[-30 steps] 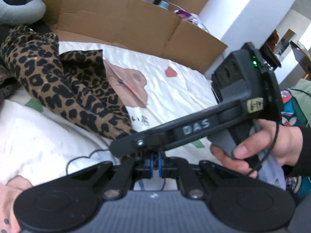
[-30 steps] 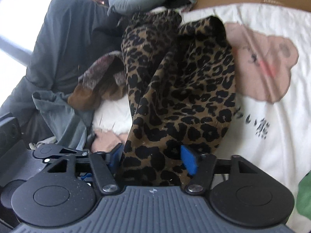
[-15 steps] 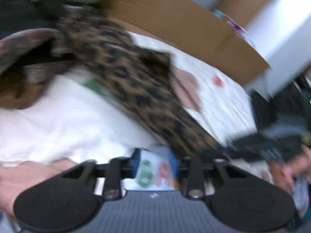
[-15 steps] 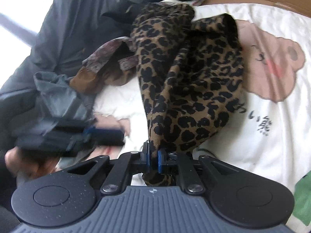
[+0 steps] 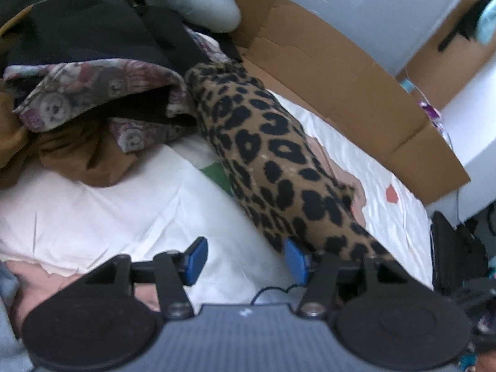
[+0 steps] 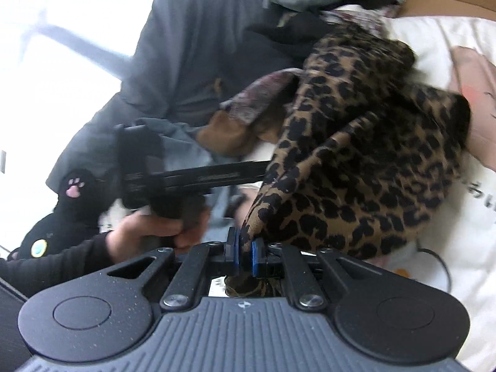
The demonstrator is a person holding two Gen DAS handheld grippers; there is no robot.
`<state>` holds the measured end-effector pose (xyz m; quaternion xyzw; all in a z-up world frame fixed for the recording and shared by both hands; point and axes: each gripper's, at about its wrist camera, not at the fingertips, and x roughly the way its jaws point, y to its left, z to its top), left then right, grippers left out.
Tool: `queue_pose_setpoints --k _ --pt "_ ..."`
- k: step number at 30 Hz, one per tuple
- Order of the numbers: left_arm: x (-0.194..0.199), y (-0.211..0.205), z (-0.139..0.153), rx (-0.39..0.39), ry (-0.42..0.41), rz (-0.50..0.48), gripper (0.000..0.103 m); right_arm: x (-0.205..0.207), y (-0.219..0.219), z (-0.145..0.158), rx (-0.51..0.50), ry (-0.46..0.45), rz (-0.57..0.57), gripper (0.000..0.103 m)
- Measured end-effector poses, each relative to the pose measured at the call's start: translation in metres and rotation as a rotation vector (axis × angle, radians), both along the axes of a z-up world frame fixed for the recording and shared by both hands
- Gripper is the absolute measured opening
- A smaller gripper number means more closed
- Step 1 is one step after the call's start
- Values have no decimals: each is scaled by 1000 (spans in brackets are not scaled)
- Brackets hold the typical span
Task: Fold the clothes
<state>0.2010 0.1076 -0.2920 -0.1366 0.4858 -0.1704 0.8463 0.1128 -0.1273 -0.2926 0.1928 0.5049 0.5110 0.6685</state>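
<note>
Right hand-held gripper (image 6: 245, 255) clenched on leopard cloth (image 6: 365, 161) corner, left hand-held gripper (image 5: 245, 262) opening beside it, tilted down over bed (image 5: 93, 204), nothing between jaws

Both handheld grippers are matte black: the left gripper (image 5: 245, 260) and the right gripper (image 6: 245, 255) each carry blue pads (image 5: 296, 259) on black linkage arms pinned with silver screws (image 6: 310, 301), above a ribbed grey housing flanked by round black discs. The left hand (image 6: 155, 232) emerges from a black sleeve (image 6: 59, 262)
</note>
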Motion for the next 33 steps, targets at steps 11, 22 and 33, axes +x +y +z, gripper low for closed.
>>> queue_pose_setpoints --k 11,22,33 --pt "8 2 30 -126 -61 36 61 -2 -2 39 214 5 21 6" --pt "7 -13 30 -90 -62 -2 62 5 -26 40 155 -22 -61 6" --pt "5 -15 8 -5 11 14 62 20 -46 17 6 -35 -199 6"
